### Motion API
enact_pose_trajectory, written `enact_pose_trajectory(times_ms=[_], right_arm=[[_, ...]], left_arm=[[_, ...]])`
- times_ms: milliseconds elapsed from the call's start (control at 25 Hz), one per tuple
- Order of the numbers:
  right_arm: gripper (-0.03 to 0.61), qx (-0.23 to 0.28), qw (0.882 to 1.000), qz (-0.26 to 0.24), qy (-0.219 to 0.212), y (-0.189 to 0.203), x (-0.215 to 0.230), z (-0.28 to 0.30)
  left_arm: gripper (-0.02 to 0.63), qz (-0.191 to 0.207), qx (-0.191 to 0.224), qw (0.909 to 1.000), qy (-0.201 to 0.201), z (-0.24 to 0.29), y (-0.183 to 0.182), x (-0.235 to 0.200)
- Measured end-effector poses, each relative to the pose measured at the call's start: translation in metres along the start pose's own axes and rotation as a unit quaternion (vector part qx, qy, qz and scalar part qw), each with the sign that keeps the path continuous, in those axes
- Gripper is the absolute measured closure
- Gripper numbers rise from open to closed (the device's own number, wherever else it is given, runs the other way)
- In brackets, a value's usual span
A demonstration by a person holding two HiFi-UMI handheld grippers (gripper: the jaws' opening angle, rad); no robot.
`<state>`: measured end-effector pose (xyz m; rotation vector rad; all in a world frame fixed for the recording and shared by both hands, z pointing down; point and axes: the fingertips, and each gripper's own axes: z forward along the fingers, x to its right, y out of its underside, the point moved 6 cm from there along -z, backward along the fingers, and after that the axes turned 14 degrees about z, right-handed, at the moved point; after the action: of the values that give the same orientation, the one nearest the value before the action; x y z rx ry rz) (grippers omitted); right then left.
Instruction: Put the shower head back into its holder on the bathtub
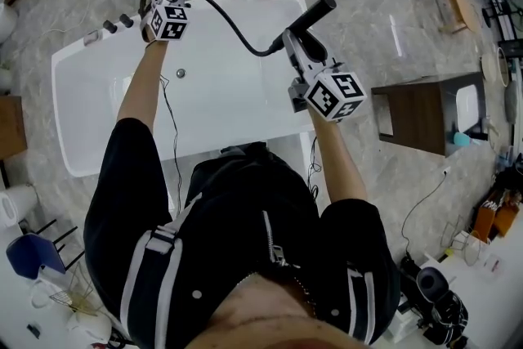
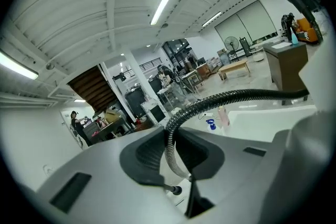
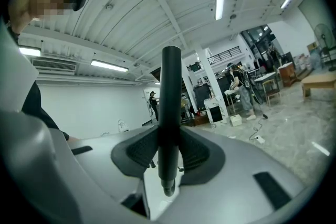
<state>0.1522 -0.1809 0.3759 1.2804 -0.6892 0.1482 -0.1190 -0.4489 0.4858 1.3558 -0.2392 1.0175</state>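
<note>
Shower head (image 1: 317, 11) clamped by right gripper (image 1: 289, 40), over bathtub (image 1: 86, 82)

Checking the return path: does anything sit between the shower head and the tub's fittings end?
Only the left tool, shut on the hose, sits by the rim fittings. Nothing else visible lies between them and the shower head in the right tool.

Your black short-sleeved top (image 1: 237, 233): white stripes (image 1: 163, 274) down front, metal zip (image 1: 274, 245). Your left gripper (image 2: 170, 149) and right gripper (image 3: 168, 152): grey shells, dark ribbed pads (image 3: 137, 152), white cube (image 1: 335, 95) with black square markers on each. Thin black cable (image 1: 170, 135) hangs beside left arm.
</note>
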Motion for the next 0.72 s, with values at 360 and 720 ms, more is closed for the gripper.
enact_pose_trajectory(times_ms=[360, 720], right_arm=[[0.451, 0.008, 1.0, -0.002, 0.008, -0.003, 0.001, -0.014], [0.451, 0.023, 1.0, -0.004, 0.001, -0.011, -0.013, -0.021]], left_arm=[[0.537, -0.025, -0.046, 0.997, 0.057, 0.007, 0.032, 0.042], [0.537, -0.065, -0.07, 0.9909, 0.095, 0.021, 0.061, 0.073]])
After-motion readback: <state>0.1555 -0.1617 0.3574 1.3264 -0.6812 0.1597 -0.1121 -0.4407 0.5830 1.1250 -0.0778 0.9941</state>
